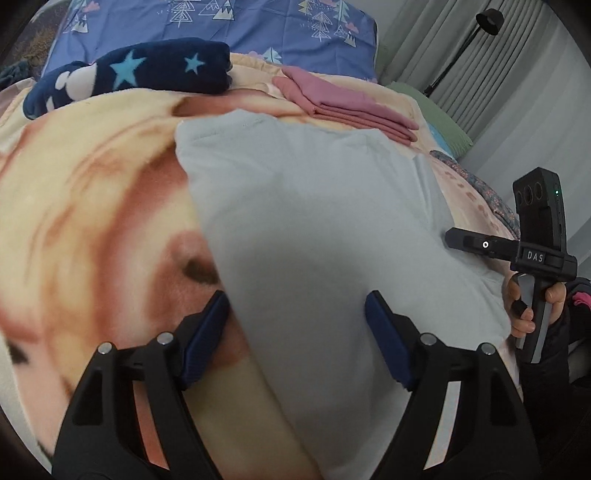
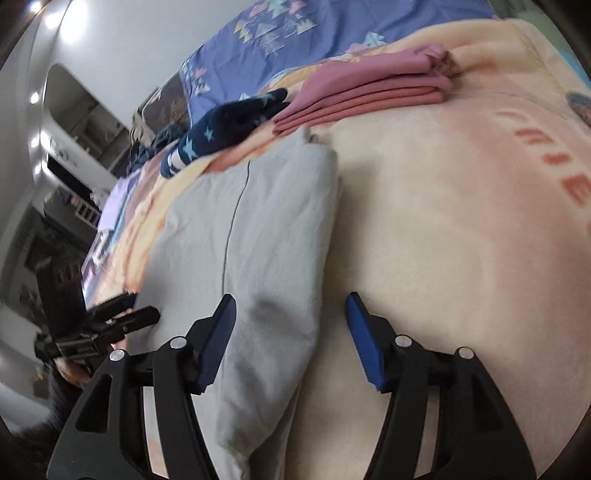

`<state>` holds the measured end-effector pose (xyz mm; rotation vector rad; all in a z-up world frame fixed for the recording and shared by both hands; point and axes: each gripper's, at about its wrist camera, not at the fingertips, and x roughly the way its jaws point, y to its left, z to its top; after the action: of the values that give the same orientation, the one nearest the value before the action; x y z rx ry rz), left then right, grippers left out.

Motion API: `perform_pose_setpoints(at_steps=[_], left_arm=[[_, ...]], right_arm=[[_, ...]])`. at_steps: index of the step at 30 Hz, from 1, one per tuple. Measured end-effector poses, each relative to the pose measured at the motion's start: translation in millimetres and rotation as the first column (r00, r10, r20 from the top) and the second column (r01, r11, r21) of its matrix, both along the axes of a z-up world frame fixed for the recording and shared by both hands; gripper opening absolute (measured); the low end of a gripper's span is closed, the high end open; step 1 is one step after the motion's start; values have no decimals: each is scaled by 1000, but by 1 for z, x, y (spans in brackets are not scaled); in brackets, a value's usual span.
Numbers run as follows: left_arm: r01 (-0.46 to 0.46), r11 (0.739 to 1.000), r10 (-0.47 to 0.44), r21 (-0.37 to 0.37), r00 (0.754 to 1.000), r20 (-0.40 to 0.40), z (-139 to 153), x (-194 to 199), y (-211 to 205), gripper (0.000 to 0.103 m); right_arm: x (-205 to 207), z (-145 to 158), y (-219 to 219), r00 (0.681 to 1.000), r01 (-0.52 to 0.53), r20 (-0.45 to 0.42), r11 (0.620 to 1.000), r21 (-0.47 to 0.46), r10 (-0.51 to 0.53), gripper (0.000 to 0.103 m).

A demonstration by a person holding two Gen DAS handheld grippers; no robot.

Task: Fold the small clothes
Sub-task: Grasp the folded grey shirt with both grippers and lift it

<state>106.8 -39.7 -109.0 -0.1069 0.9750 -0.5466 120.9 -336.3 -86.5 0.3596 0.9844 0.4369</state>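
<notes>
Left-wrist footage is filled by a cream and peach fleece blanket (image 1: 92, 192) spread over a bed, and on it, near the middle, the task's thing is laid: a pale grey garment (image 1: 314, 229), already doubled into a long slab. Its long axis is seen to run from the near edge of the blanket, beneath both tools, away toward the far edge, where a folded pink stack (image 1: 347, 103) and a navy star-printed piece (image 1: 147, 70) are set just beyond its far end, with a blue patterned sheet (image 1: 258, 22) behind them. The far end is squared off; the near end is lost under the tools, so which end is collar or hem cannot be told. The garment's left long edge is straddled by the left gripper (image 1: 297, 328), whose jaws are held wide apart with nothing pinched, one blue pad over bare blanket and the other over grey cloth. In the right-wrist view the garment's right long edge (image 2: 325, 221), a rounded fold, is likewise straddled by the right gripper (image 2: 291, 328), parted and empty, and the garment (image 2: 236, 236) is shown lying mostly to that tool's left. Each hand is thus judged nearest its own long edge, so a crosswise fold is likely turned on lifting the near end toward the far end.
</notes>
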Motion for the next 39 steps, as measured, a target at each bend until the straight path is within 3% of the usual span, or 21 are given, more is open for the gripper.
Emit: perform_pose_setpoints(at_steps=[10, 13, 16, 18, 22, 25, 31, 39], left_arm=[[-19, 997, 18, -77, 1000, -23, -6, 38, -4, 81], [-28, 997, 27, -75, 1000, -10, -6, 44, -5, 72], [-47, 995, 47, -90, 999, -10, -4, 46, 0, 55], [-63, 993, 63, -104, 998, -4, 0, 45, 3, 33], [-64, 995, 69, -79, 995, 68, 21, 33, -1, 22], [-38, 997, 48, -63, 987, 151, 49, 17, -8, 20], [14, 1000, -9, -13, 941, 339, 112, -17, -28, 20], [79, 996, -93, 50, 860, 502, 172, -39, -63, 20]], right_arm=[[59, -14, 3, 996, -65, -44, 982, 177, 74, 48], [64, -15, 9, 996, -83, -28, 976, 199, 90, 46], [62, -12, 13, 992, -121, -14, 969, 216, 127, 39], [63, -12, 21, 988, -144, -24, 966, 217, 152, 29], [54, 3, 25, 994, -106, -2, 978, 179, 108, 16], [34, 38, 32, 989, -110, 113, 982, 152, 94, 14], [-9, 101, 35, 950, -115, 302, 990, 81, 86, 14], [-51, 156, 13, 886, -20, 464, 999, 39, -1, 14]])
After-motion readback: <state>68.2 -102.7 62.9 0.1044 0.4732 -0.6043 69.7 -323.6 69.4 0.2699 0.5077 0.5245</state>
